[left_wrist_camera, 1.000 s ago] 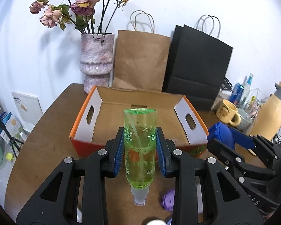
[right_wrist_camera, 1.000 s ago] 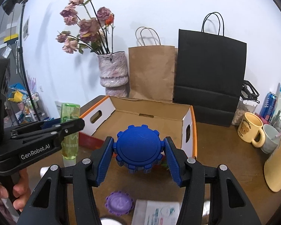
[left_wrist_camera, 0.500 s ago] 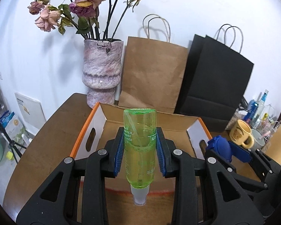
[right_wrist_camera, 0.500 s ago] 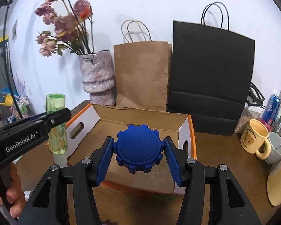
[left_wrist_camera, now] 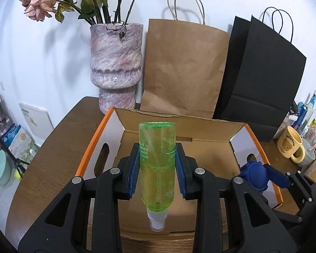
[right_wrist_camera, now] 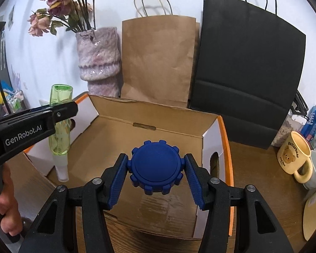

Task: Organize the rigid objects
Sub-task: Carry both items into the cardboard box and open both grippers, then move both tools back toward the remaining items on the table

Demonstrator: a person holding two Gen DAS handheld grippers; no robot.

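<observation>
My left gripper (left_wrist_camera: 157, 168) is shut on a green transparent bottle (left_wrist_camera: 157, 162), held upside down with its white cap pointing down, over the left part of an open cardboard box (left_wrist_camera: 208, 145). The bottle also shows in the right wrist view (right_wrist_camera: 60, 122). My right gripper (right_wrist_camera: 155, 168) is shut on a blue gear-shaped lid (right_wrist_camera: 156, 166) and holds it above the right part of the box (right_wrist_camera: 149, 126). The lid also shows at the right of the left wrist view (left_wrist_camera: 255, 176). The box has orange edges and white end flaps and nothing shows inside it.
A pink stone vase (left_wrist_camera: 115, 63) with dried roses, a brown paper bag (left_wrist_camera: 183, 67) and a black paper bag (left_wrist_camera: 261, 71) stand behind the box. A yellow bear mug (right_wrist_camera: 292, 158), a grey cup and cans stand to the right. The brown table (left_wrist_camera: 52, 147) extends left.
Both grippers have moved forward with their objects, from in front of the box to over its open inside. The purple lid and papers on the table have left view.
</observation>
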